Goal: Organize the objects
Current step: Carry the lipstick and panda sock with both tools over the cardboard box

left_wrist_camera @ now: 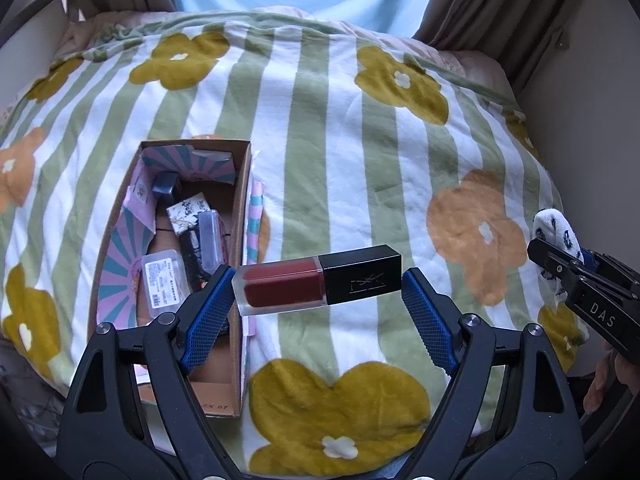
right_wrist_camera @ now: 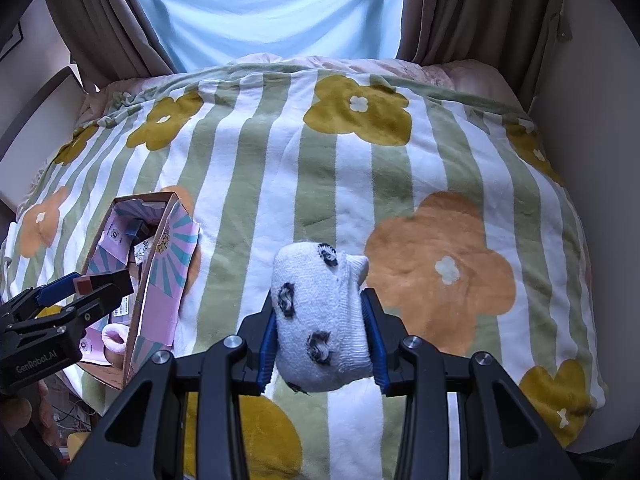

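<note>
Lipstick (left_wrist_camera: 318, 280) lay crosswise, clamped end to end in your left tool (left_wrist_camera: 318, 300), just right of the open box (left_wrist_camera: 240, 360) on the bed, while your right tool (right_wrist_camera: 322, 344) gripped a rolled sock (right_wrist_camera: 320, 320).

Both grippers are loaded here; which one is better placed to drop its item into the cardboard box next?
Left. The left gripper holds the lipstick right beside the cardboard box, nearly over its rim. The right gripper grips the white sock out over the blanket, farther away.
</note>
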The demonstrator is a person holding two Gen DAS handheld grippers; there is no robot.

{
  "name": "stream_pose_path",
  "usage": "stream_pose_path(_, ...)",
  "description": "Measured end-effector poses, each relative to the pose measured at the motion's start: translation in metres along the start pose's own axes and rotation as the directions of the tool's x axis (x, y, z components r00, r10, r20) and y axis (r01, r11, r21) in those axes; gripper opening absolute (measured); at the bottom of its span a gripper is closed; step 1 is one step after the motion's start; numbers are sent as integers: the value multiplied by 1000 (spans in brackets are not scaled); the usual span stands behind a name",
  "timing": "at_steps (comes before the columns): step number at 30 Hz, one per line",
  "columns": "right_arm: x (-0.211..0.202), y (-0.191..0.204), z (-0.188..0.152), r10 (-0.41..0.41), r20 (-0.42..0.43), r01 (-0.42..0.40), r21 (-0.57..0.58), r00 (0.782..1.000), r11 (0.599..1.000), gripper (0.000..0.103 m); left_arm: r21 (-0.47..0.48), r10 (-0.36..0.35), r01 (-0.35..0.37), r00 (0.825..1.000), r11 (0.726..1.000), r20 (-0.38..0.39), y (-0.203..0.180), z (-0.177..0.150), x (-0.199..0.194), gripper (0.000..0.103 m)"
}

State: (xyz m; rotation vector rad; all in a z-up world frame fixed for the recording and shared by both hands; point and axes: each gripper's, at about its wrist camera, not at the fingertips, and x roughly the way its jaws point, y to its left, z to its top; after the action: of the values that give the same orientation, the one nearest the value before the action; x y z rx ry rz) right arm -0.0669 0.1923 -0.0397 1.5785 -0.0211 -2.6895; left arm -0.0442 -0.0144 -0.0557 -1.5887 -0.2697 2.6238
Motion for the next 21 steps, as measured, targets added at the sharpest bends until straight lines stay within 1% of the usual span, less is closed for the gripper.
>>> stream_pose_path(5,-3,16,6,12,7,-12,-30,1000,999,36,-34,4,-3,1000,999,15,13,1,-8,83)
stream_pose_path(9,-2,36,16,33,14,-32,-64,999,997,36,-67,19,-17,999,998,30,32,3,-16,83)
stream_pose_path(16,6,90,36,95,16,-91,-166,995,982,36,-155,65,-58,997,986,44,79,1,-26,83)
stream_pose_path(21,22,134,49,140,-10,-138,-240,990,961,36,-230,96,-87,995,969,25,119,-5,-24,83)
